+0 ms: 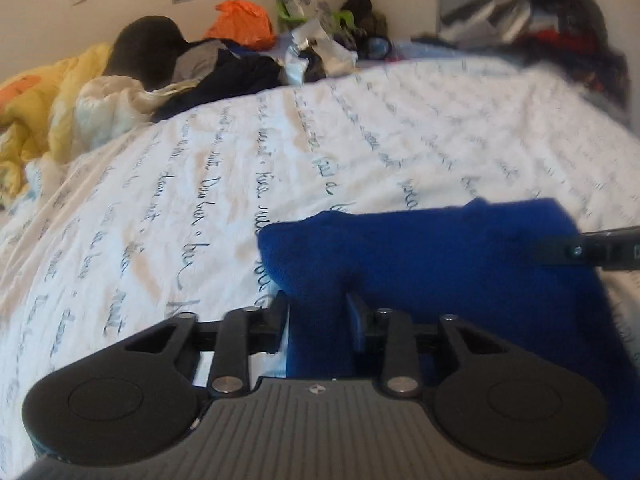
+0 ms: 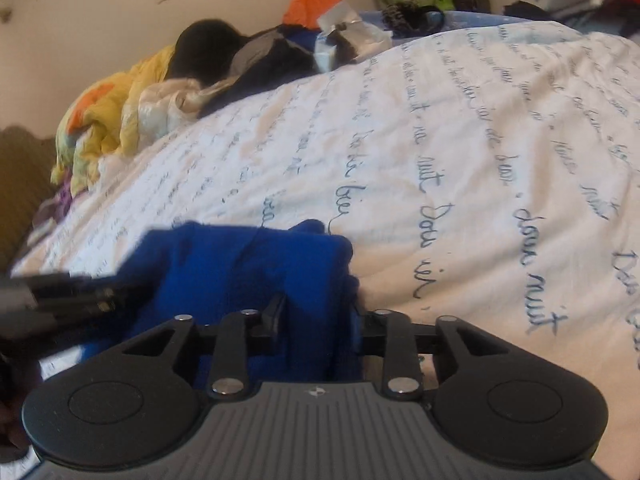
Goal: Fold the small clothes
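Observation:
A small royal-blue garment (image 1: 432,256) hangs lifted above the white bedspread (image 1: 240,168), stretched between both grippers. My left gripper (image 1: 318,312) is shut on its left corner, the cloth bunched between the jaws. My right gripper (image 2: 318,316) is shut on the garment's right corner (image 2: 256,268). The right gripper's fingers show at the right edge of the left wrist view (image 1: 600,250), and the left gripper at the left edge of the right wrist view (image 2: 72,292). The fingertips are hidden in the cloth.
The white bedspread (image 2: 460,140) with blue handwriting print fills the bed. A yellow quilt (image 1: 36,120), dark clothes (image 1: 224,76), an orange bag (image 1: 240,24) and other clutter (image 1: 540,20) pile along the far edge by the wall.

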